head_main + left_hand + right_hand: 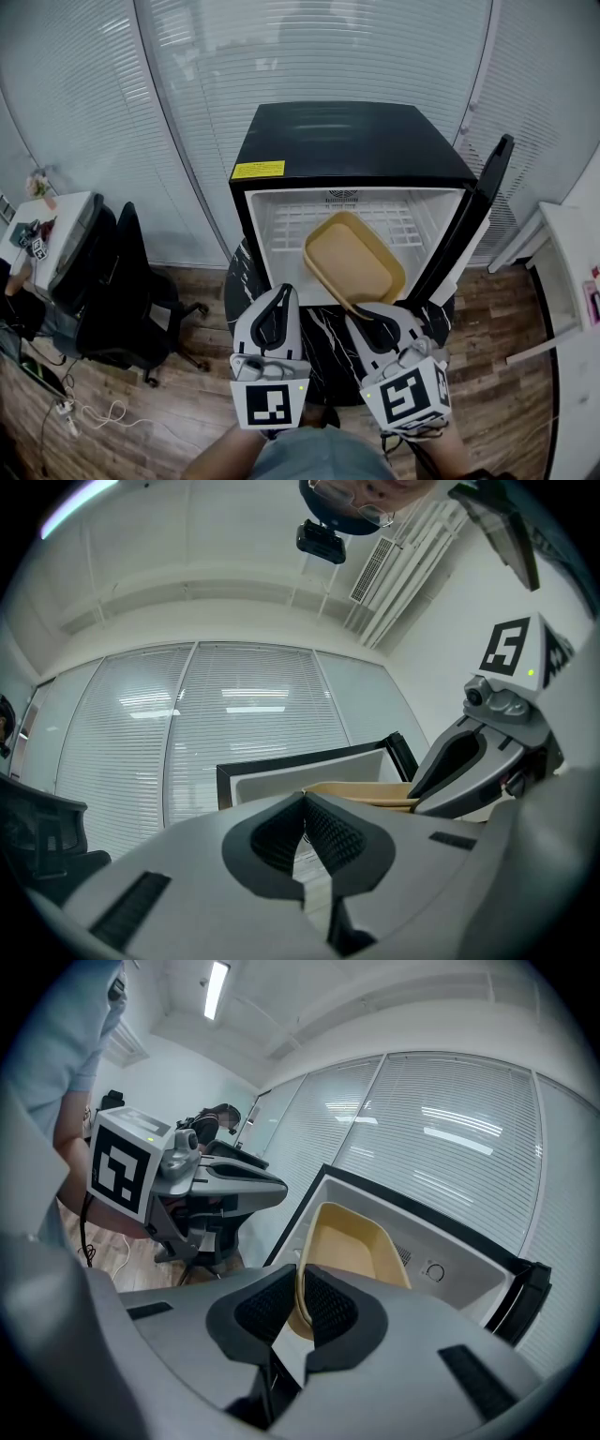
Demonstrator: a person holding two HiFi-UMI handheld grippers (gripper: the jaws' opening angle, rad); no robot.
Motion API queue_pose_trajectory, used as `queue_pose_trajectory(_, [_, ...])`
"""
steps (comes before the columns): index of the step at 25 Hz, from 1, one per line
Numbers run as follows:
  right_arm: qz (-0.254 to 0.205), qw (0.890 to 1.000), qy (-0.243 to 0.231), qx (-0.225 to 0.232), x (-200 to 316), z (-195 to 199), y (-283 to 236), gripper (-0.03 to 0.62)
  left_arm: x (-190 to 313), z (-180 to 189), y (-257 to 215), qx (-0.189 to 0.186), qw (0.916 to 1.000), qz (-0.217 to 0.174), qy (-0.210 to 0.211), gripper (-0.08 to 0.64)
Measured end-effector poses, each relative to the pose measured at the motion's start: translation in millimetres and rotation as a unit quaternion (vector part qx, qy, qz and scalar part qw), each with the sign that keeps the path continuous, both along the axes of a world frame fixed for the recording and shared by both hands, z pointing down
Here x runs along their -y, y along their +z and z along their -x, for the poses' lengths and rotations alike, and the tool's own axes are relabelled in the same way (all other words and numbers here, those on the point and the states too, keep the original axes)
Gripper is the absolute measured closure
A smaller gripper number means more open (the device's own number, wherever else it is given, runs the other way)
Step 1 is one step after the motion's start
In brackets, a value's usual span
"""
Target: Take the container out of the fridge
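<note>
A black mini fridge (356, 155) stands open, its white inside (450, 1251) showing. A tan, tray-like container (352, 261) sticks out of the opening, tilted, with its near edge toward me. My right gripper (364, 314) is shut on that near rim, and the right gripper view shows the container (352, 1251) wall pinched between the pads (330, 1305). My left gripper (279, 293) hovers just left of the container, shut, with nothing in it. In the left gripper view its tips (305, 799) meet, with the container (370, 790) and the right gripper (483, 757) off to the right.
The fridge door (480, 211) hangs open at the right. The fridge sits on a dark marbled stand (328, 342). A black office chair (131, 286) and a desk (56, 234) are at the left, a white table (572, 272) at the right. Glass walls with blinds stand behind.
</note>
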State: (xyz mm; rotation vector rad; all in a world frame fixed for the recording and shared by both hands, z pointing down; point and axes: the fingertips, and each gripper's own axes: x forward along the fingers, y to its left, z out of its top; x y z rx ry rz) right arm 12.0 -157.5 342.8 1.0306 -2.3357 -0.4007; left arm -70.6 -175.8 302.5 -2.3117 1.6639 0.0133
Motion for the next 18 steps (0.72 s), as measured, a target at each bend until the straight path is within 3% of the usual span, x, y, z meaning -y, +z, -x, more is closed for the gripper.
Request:
queue_pose_trajectory(4, [0.000,1.000,0.001,0.000,-1.3,-1.0,-0.3,0.549,-1.0,-0.7,-0.1,-0.022,0.9997,0.003,-0.001,0.543])
queue_pose_trajectory(7, [-0.001,1.000,0.001,-0.001,-2.7,-2.0,0.1,0.549,-2.5,-2.3,0.0,-0.008,1.0000,0.001,0.001,0.543])
queue_pose_trajectory(11, [-0.001,1.000,0.001,-0.002,-3.9,-2.5,-0.9,0.549,-3.5,-2.9,-1.7,-0.019,0.9998,0.000,0.001,0.543])
queue_pose_trajectory(15, [-0.001,1.000,0.000,-0.005,-4.3,-3.6,-1.9,0.549,-4.2,-5.1,-2.8,0.012,0.9999,-0.004,0.004,0.543])
queue_pose_trajectory(18, [-0.006,1.000,0.000,-0.002,-4.3,-3.8,-3.6,0.549,-4.6,-4.6,-4.2,-0.015,0.9999,-0.003,0.001,0.543])
